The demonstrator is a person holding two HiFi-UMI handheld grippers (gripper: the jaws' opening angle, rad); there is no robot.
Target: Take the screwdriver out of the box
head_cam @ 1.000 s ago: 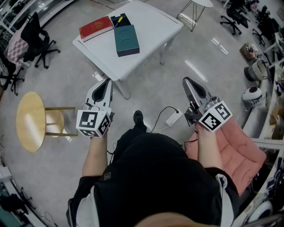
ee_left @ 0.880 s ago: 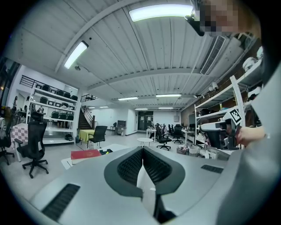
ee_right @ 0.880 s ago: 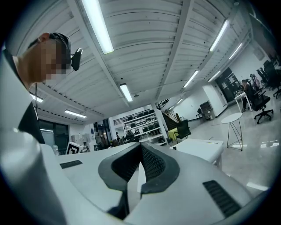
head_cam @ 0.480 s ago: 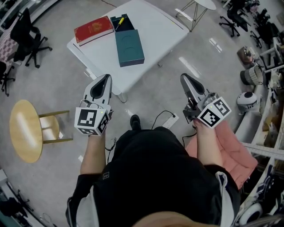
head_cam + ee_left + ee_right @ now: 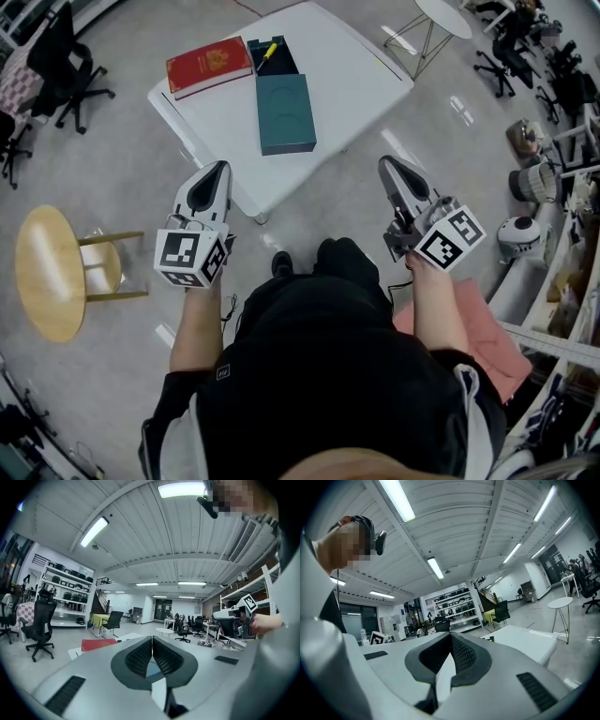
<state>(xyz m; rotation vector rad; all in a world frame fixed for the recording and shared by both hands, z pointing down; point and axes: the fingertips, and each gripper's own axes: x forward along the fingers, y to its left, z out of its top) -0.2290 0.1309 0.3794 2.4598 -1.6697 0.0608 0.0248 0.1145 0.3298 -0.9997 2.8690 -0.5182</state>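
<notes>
The bench (image 5: 356,75) stands well ahead of the left gripper (image 5: 219,169) and right gripper (image 5: 385,163), each with jaws together and empty. On it, beyond the left gripper, the open box (image 5: 286,64) holds the screwdriver (image 5: 269,51). It is probably light, rigid and slim, so grip its yellow handle crosswise.

White table (image 5: 361,80): red book (image 5: 210,66), teal case (image 5: 286,112), open box (image 5: 282,64).

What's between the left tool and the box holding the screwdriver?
Head view: only bare white table between left tool and box; teal case lies aside.
</notes>
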